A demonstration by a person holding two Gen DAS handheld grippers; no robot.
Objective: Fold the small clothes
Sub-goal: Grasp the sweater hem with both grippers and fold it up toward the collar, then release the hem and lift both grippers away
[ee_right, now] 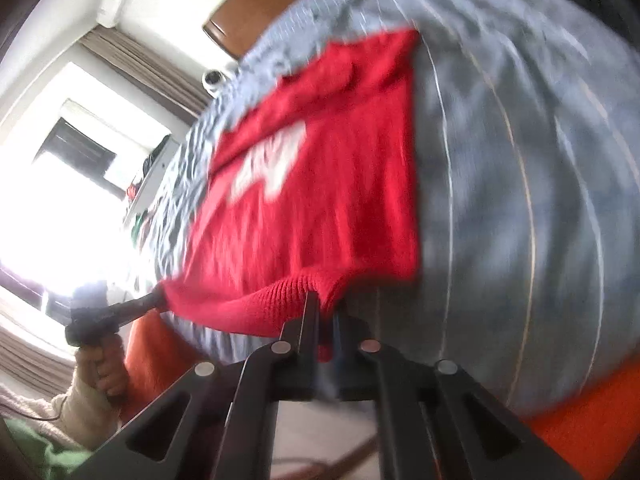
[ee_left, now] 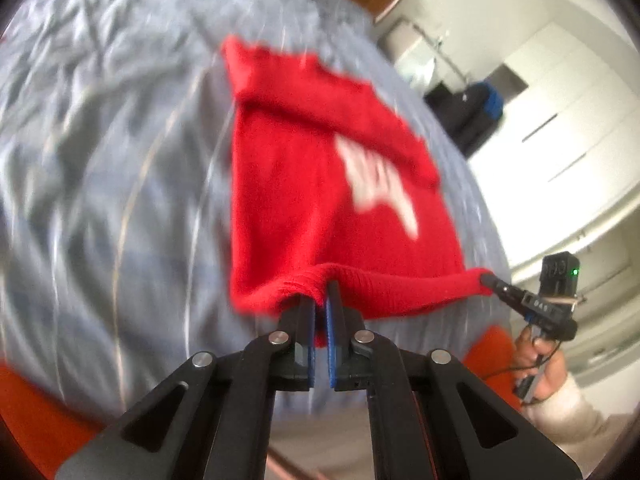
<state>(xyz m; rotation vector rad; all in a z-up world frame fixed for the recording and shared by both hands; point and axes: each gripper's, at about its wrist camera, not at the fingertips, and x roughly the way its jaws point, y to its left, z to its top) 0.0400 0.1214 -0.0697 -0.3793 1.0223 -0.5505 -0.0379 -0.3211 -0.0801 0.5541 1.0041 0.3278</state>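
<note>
Left wrist view: left tongs (ee_left: pixel 320 300) and right tongs (ee_left: pixel 486 279) each clamped on the red sweater's (ee_left: pixel 320 184) hem, sweater spread on the bed (ee_left: pixel 120 160). Folding apparently just starting; most folds remain.

A bed covered with a grey-blue striped bedspread (ee_left: pixel 100 184) carried everything, its cloth creased and crossed by thin pale lines (both views were blurred). Directly on it, ahead of the left gripper (ee_left: pixel 320 304) and the right gripper (ee_right: pixel 326 312), lay a red knitted garment (ee_left: pixel 320 184) with a white motif, spread mostly flat, its ribbed near hem raised off the cover at the fingertips. An orange layer (ee_right: pixel 580 432) showed under the bedspread's near edge, below and beside the grippers.
</note>
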